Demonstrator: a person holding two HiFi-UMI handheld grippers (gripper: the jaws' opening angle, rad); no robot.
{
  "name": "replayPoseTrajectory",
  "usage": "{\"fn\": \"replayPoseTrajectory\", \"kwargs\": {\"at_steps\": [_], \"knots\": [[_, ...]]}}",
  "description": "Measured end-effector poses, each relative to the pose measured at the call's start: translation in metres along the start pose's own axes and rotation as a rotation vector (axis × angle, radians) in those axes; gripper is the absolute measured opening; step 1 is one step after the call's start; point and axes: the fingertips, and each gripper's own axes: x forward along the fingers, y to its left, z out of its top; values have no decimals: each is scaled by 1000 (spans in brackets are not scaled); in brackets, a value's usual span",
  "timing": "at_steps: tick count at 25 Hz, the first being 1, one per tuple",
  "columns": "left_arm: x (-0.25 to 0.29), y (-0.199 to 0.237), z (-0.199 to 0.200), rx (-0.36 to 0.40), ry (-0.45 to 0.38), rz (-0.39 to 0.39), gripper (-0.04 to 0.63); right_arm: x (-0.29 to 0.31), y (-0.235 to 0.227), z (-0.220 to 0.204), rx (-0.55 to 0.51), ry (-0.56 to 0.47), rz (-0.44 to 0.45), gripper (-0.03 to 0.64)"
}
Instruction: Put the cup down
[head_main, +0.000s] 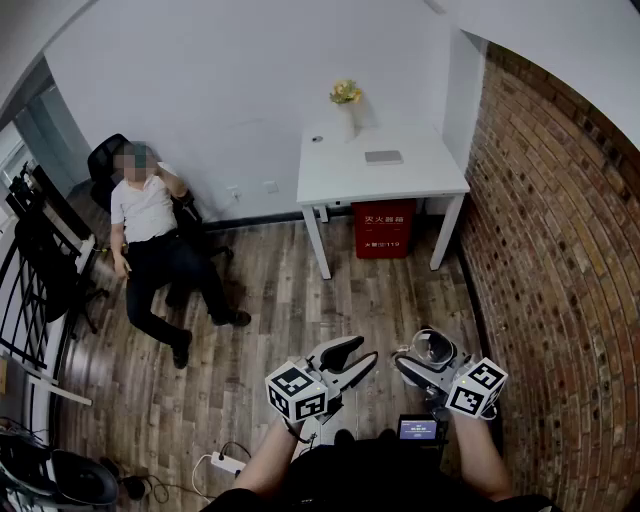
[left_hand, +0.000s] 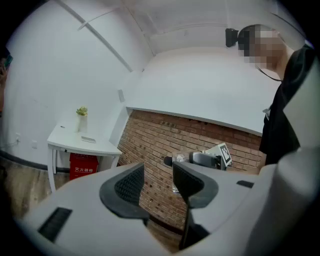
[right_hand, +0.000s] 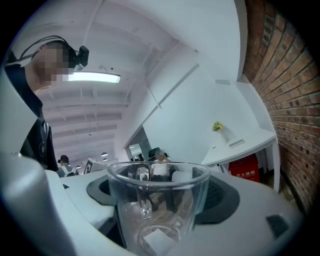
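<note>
Glass cup (right_hand: 157, 205), base cut off, clamped in right gripper (head_main: 432, 362) jaws; left gripper (left_hand: 157, 181) jaws gape empty

A red box (head_main: 384, 230) is standing on the floor under the table (head_main: 345, 178), against the wall. It is showing white Chinese print, 灭火器箱, with a smaller line beneath ending in 119. A small screen (head_main: 418, 430) is glowing, but its content is too small to read.
</note>
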Motion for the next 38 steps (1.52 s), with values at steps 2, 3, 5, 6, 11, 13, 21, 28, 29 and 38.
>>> {"fn": "replayPoseTrajectory", "kwargs": {"at_steps": [2,3,5,6,11,13,21,28,29,38], "knots": [[0,1,2,0,-4,-1,173,0,0,1,-3,0,-3,431],[1,1,3,0,-5,-1,173,0,0,2,-5,-1,-4,431],[1,1,3,-1,-6,-1,173,-1,-1,2,-6,-2,-4,431],[1,1,3,-1,-5,-1,173,-1,-1,2,-6,-2,-4,431],[2,1,1,1,2,1,173,-3,-2,2,-5,-3,-14,431],[1,2,0,0,4,3,173,-2,-1,2,-4,-5,-11,431],[0,6,-1,-8,4,11,173,1,-2,0,11,-6,4,431],[1,5,-2,-10,8,13,173,-1,-4,0,12,-10,-6,431],[1,4,-2,-11,8,15,173,-2,-3,0,13,-9,-5,431],[20,3,-4,-21,7,24,173,-14,-22,4,25,-16,-11,431]]}}
